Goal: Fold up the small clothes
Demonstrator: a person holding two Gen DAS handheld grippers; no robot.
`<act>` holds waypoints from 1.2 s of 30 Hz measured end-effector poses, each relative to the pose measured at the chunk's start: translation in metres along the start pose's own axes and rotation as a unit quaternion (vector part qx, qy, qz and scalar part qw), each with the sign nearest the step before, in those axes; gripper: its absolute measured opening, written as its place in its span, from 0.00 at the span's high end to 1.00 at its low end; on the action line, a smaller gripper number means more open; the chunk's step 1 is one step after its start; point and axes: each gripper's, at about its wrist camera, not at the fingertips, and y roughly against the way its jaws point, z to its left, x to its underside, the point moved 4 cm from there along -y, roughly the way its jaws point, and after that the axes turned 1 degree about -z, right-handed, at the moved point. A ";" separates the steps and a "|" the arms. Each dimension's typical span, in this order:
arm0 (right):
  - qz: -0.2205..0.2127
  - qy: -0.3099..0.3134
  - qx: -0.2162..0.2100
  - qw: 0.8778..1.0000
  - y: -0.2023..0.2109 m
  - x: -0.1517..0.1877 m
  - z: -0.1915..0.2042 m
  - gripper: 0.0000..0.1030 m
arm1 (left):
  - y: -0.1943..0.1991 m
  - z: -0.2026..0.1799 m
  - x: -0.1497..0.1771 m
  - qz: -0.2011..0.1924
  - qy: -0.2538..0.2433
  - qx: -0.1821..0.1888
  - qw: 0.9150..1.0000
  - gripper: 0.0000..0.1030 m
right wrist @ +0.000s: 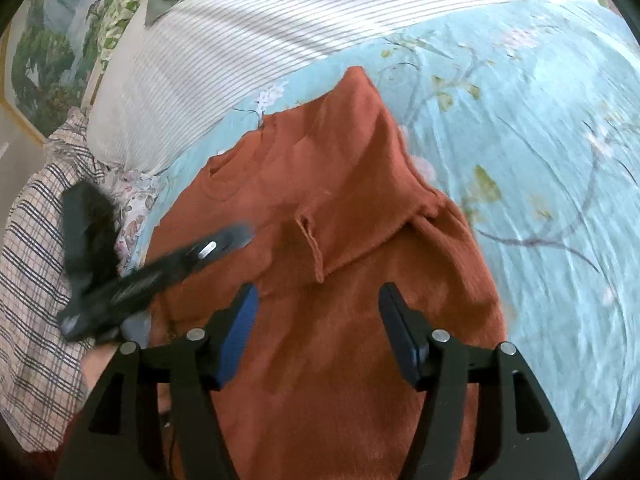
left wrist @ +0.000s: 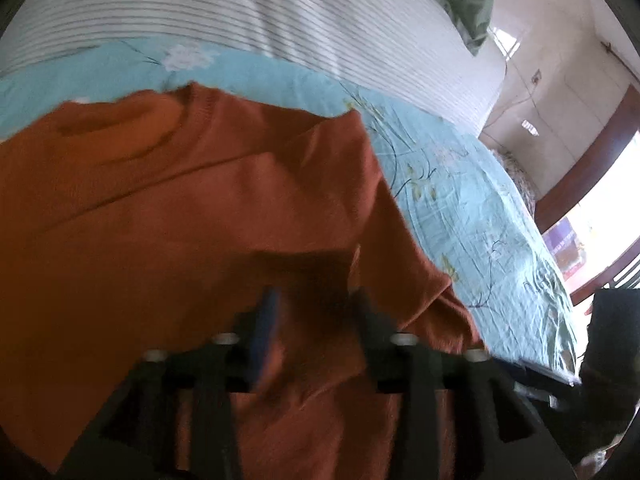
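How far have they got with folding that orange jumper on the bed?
Partly there. One sleeve of the orange jumper already lies folded across its chest, on the blue floral bedsheet. Right now the right tool hovers open over the body, and the left tool, also open, is above the jumper's other side. The other side looks unfolded, and the body is not yet doubled over.

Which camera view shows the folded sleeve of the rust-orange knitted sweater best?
The right wrist view: the folded sleeve of the rust-orange knitted sweater lies sharp across its chest, cuff visible. The left wrist view is blurred and shows only that sleeve's fold edge.
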 end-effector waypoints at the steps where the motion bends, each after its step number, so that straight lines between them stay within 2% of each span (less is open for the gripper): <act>1: 0.001 0.006 -0.002 1.000 -0.004 -0.004 0.003 0.38 | 0.010 0.003 0.004 -0.007 0.000 -0.002 1.000 0.48; 4: 0.007 0.023 -0.002 1.000 -0.021 -0.016 0.011 0.38 | 0.050 0.020 0.022 -0.029 0.003 -0.026 0.999 0.48; 7: 0.019 0.033 0.006 0.999 -0.043 -0.027 0.015 0.38 | 0.094 0.052 0.047 -0.055 0.028 -0.075 0.995 0.48; 9: 0.033 0.038 0.019 0.999 -0.060 -0.030 0.015 0.38 | 0.122 0.079 0.069 -0.072 0.050 -0.139 0.986 0.48; 11: 0.050 0.042 0.027 0.997 -0.077 -0.029 0.014 0.38 | 0.148 0.108 0.091 -0.086 0.083 -0.195 0.973 0.48; 12: 0.058 0.045 0.027 0.997 -0.085 -0.028 0.015 0.39 | 0.157 0.121 0.100 -0.090 0.100 -0.212 0.968 0.48; 13: 0.060 0.049 0.029 0.997 -0.089 -0.028 0.016 0.49 | 0.166 0.133 0.108 -0.095 0.116 -0.226 0.963 0.48; 14: 0.064 0.055 0.028 0.996 -0.094 -0.028 0.020 0.76 | 0.175 0.147 0.117 -0.100 0.130 -0.242 0.956 0.48; 15: 0.068 0.053 0.022 0.996 -0.096 -0.028 0.022 0.89 | 0.181 0.159 0.124 -0.101 0.143 -0.255 0.951 0.49; 16: 0.067 0.050 0.016 0.996 -0.097 -0.030 0.026 0.95 | 0.183 0.173 0.130 -0.094 0.158 -0.261 0.948 0.50; 19: 0.038 0.072 -0.005 0.997 -0.086 -0.046 0.049 0.95 | 0.179 0.196 0.131 -0.085 0.184 -0.267 0.942 0.51; 22: -0.016 0.082 -0.027 0.996 -0.054 -0.072 0.067 0.95 | 0.179 0.210 0.124 -0.093 0.193 -0.270 0.939 0.51; 24: -0.057 0.069 -0.034 0.995 -0.028 -0.090 0.065 0.95 | 0.177 0.218 0.115 -0.101 0.199 -0.281 0.933 0.52; 26: -0.081 0.055 -0.021 0.995 -0.015 -0.101 0.051 0.95 | 0.178 0.225 0.111 -0.105 0.200 -0.297 0.928 0.52; 28: -0.073 0.033 0.002 0.997 -0.020 -0.104 0.024 0.95 | 0.172 0.228 0.108 -0.095 0.195 -0.304 0.928 0.52; 32: -0.022 -0.002 0.023 0.999 -0.054 -0.083 -0.015 0.95 | 0.166 0.222 0.107 -0.094 0.164 -0.321 0.928 0.56; 36: -0.001 0.007 0.033 0.999 -0.072 -0.067 -0.017 0.95 | 0.181 0.239 0.115 -0.130 0.233 -0.294 0.918 0.58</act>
